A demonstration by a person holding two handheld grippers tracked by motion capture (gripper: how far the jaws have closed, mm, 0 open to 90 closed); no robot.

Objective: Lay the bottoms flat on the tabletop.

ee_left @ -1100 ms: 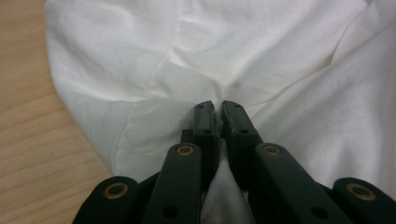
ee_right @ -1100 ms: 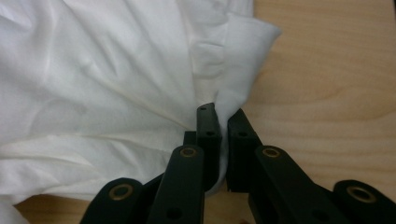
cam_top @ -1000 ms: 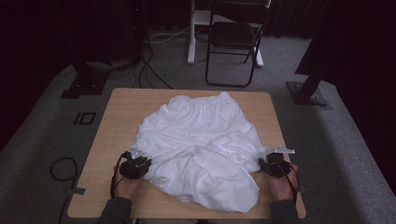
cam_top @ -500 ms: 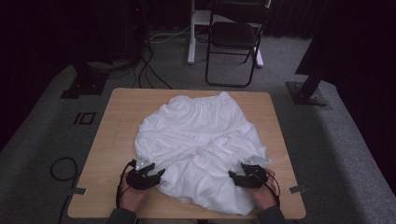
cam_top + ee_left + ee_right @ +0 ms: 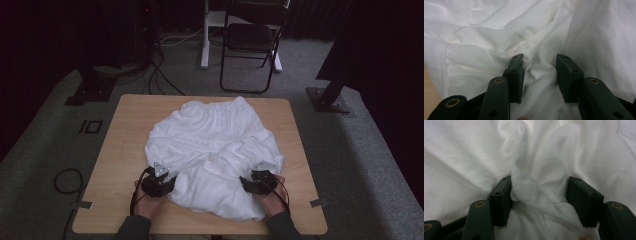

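A crumpled garment (image 5: 214, 150) lies across the middle of the table (image 5: 120, 130), its gathered band toward the far edge and its bunched hem toward the near edge, where the person sits. The left gripper (image 5: 165, 181) sits at the garment's near-left edge and the right gripper (image 5: 251, 183) at its near-right edge — each with a fold of cloth between its jaws. Beyond the table a folding chair (image 5: 250, 45) stands on the floor, with cables (image 5: 155, 70) to its left.
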